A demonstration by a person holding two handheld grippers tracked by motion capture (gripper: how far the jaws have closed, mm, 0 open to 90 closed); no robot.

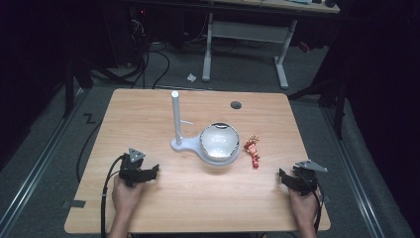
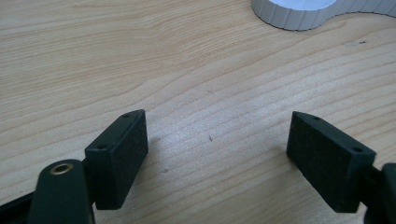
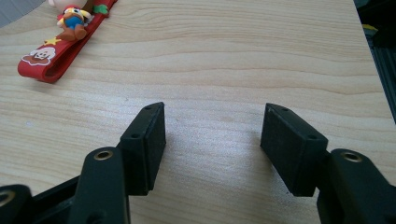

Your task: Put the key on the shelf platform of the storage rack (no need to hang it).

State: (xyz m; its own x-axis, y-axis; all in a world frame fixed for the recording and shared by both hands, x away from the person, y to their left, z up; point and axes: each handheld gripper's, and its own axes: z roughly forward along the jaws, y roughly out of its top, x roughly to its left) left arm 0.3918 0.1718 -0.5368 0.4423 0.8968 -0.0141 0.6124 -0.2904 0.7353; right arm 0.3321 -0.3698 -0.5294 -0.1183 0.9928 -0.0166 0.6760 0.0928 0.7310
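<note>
The red strap with charms [image 1: 254,151] lies flat on the worktop [image 1: 148,106], just right of the bowl [image 1: 219,141]. It looks light and limp; grip the band's edge. Left tongs [image 1: 148,173] and right tongs [image 1: 286,179] rest wide open, empty.

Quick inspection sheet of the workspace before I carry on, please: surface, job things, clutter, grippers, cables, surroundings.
Surface: wooden table, bare around both grippers; dark round hole near the far edge.
Job's things: red strap with cartoon charms lies flat, right of the bowl; the bowl sits on the white stand, whose post is upright.
Clutter: nothing seen on the table.
Grippers: left gripper open, nothing between the jaws; right gripper open, nothing between the jaws, strap ahead to its left.
Cables: black cable trails from the left gripper.
Surroundings: dark room, grey floor, white desk frame behind, floor cables.
</note>
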